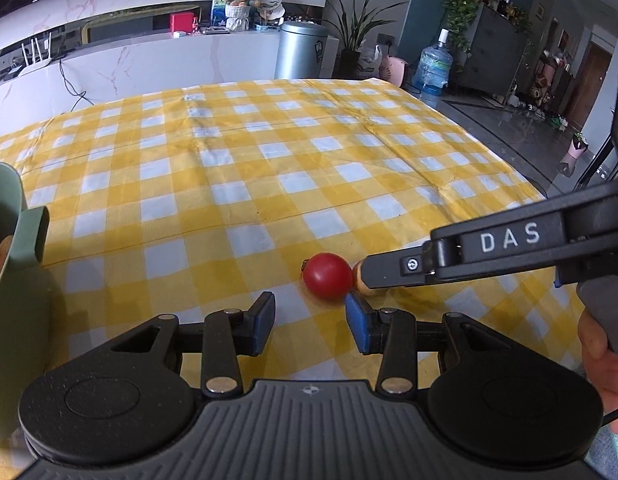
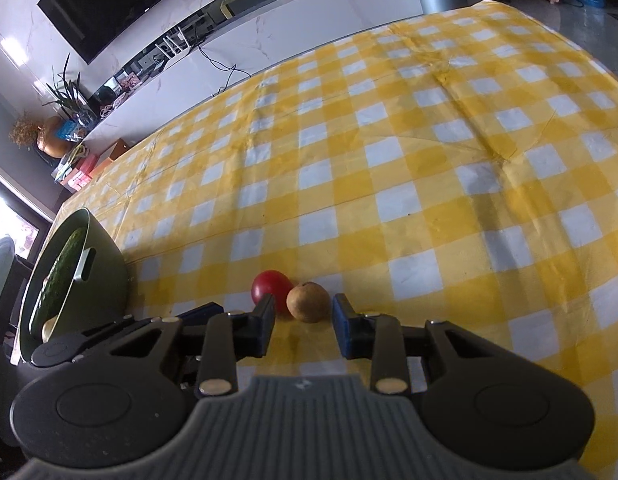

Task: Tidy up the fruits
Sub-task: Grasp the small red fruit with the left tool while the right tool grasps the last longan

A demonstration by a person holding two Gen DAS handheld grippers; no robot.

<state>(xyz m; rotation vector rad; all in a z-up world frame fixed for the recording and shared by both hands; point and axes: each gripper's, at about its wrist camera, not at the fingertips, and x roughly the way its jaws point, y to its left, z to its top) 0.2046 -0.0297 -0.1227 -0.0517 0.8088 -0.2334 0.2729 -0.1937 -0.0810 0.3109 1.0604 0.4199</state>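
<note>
A red tomato [image 1: 328, 276] [image 2: 269, 285] lies on the yellow checked tablecloth [image 1: 269, 160], touching a small brown fruit [image 2: 307, 302] to its right. My left gripper [image 1: 311, 318] is open just short of the tomato, its right fingertip [image 1: 357, 322] near the tomato's base. My right gripper [image 2: 303, 316] reaches in from the right, jaws narrow, with the brown fruit between its tips. The right pad [image 2: 341, 324] is almost against the fruit and a slim gap shows on the left side. In the left wrist view one right-gripper finger [image 1: 393, 270] hides most of the brown fruit [image 1: 363, 284].
A green bowl [image 2: 105, 264] [image 1: 17, 240] stands at the table's left and holds a cucumber [image 2: 61, 276] and other produce. A person's hand [image 1: 605, 356] holds the right gripper's handle. The cloth runs on far beyond the fruits; the table's right edge drops to the floor.
</note>
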